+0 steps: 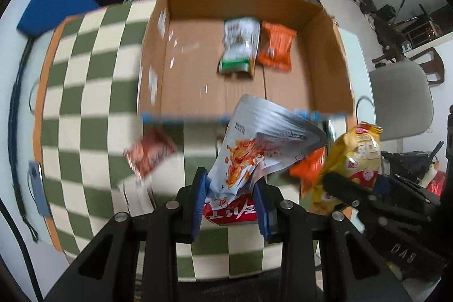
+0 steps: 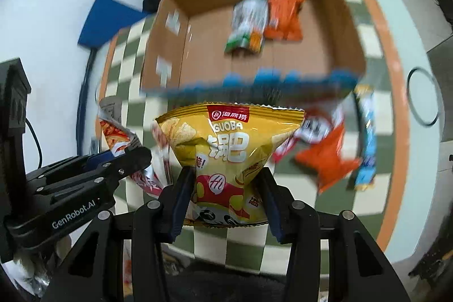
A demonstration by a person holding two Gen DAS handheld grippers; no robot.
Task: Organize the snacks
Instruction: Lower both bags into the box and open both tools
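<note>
My left gripper (image 1: 230, 186) is shut on a silver and red snack bag (image 1: 263, 143), held above the checkered table in front of the cardboard box (image 1: 195, 92). My right gripper (image 2: 226, 183) is shut on a yellow Guoba chip bag (image 2: 226, 143), also in front of the box (image 2: 203, 61). Inside the box lie a green and white packet (image 1: 239, 47) and an orange packet (image 1: 276, 47). The right gripper with the yellow bag (image 1: 356, 160) shows at the right of the left wrist view. The left gripper (image 2: 124, 157) shows at the left of the right wrist view.
Loose snacks lie on the green and cream checkered cloth (image 1: 85, 92): a red packet (image 1: 150, 153), an orange packet (image 2: 328, 157), a red and white packet (image 2: 314, 126) and a blue bar (image 2: 368, 137). Chairs (image 1: 402, 101) and gym gear stand around the table.
</note>
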